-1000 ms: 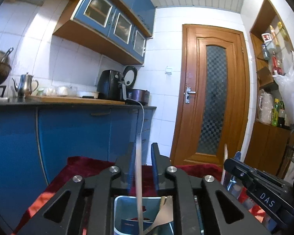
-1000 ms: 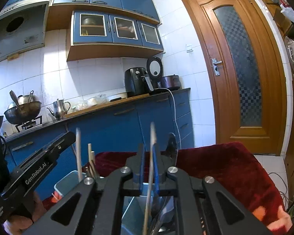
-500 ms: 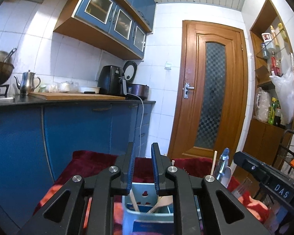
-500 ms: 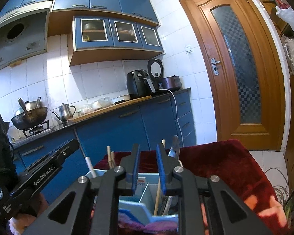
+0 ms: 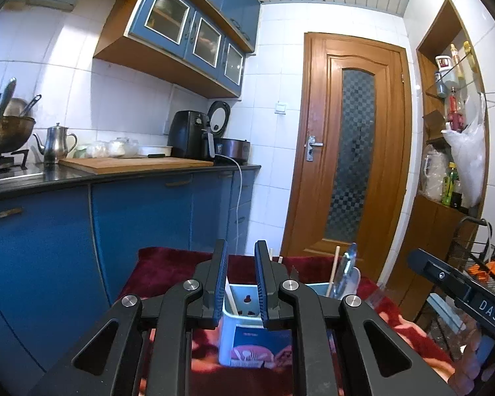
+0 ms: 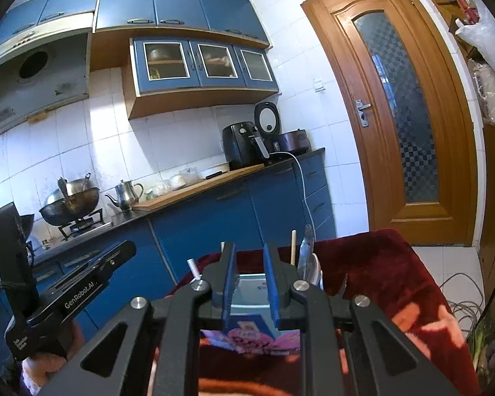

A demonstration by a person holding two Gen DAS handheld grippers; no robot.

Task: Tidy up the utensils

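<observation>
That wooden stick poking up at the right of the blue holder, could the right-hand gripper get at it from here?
Probably yes. The right gripper is empty with jaws slightly apart, and the wooden stick rises clear above the utensil holder, though a knife stands close beside it.

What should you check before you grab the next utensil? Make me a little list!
1. Left gripper empty, jaws apart: ok.
2. Right gripper empty, jaws apart: ok.
3. Utensil holder upright on the red cloth: ok.
4. Chopsticks and other utensils standing inside the holder: ok.
5. Loose utensils left on the cloth: cannot tell, the grippers hide much of it.
</observation>
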